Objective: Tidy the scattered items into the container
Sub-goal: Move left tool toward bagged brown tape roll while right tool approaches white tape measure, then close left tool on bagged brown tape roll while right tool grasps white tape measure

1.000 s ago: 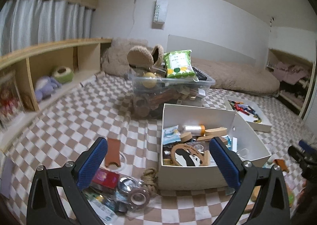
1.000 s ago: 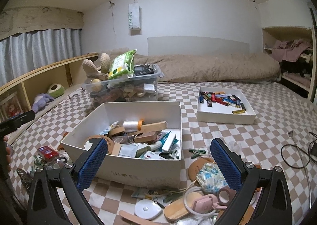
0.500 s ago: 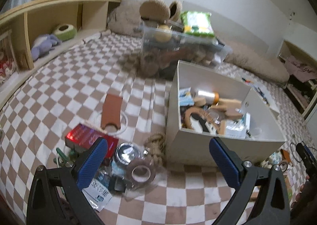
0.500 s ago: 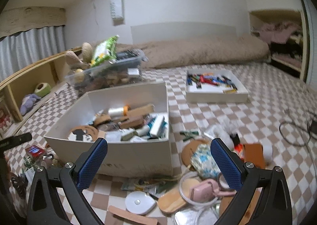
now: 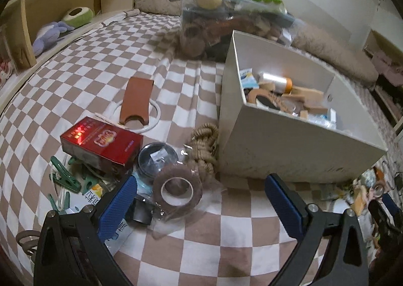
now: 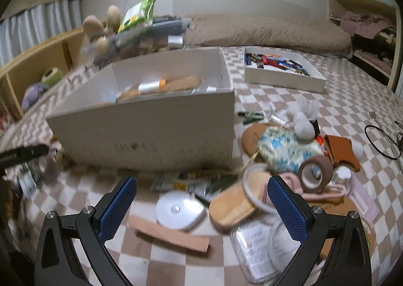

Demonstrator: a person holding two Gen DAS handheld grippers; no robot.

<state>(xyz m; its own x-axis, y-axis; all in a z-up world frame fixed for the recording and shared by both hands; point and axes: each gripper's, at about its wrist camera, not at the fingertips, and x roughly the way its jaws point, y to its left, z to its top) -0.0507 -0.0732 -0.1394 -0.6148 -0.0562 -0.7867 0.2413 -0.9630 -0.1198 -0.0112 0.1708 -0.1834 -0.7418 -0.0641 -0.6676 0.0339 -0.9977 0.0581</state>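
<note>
A white box holding several items sits on the checked cover. My left gripper is open above a brown tape roll in clear wrap, with a red box, a glass lid, a rope coil and green pegs beside it. My right gripper is open above a white disc, a wooden oval, a tape roll and a floral pouch. Nothing sits between either pair of fingers.
A brown leather strip lies over a white ring. A clear bin full of things stands behind the white box. A shallow white tray of small items lies far right. Wooden shelves run along the left. A black cable lies at the right.
Both grippers have dropped and tilted down towards the cover. The left now hangs over the left pile; the right has closed in on the pile beside the box. Both stay open.
</note>
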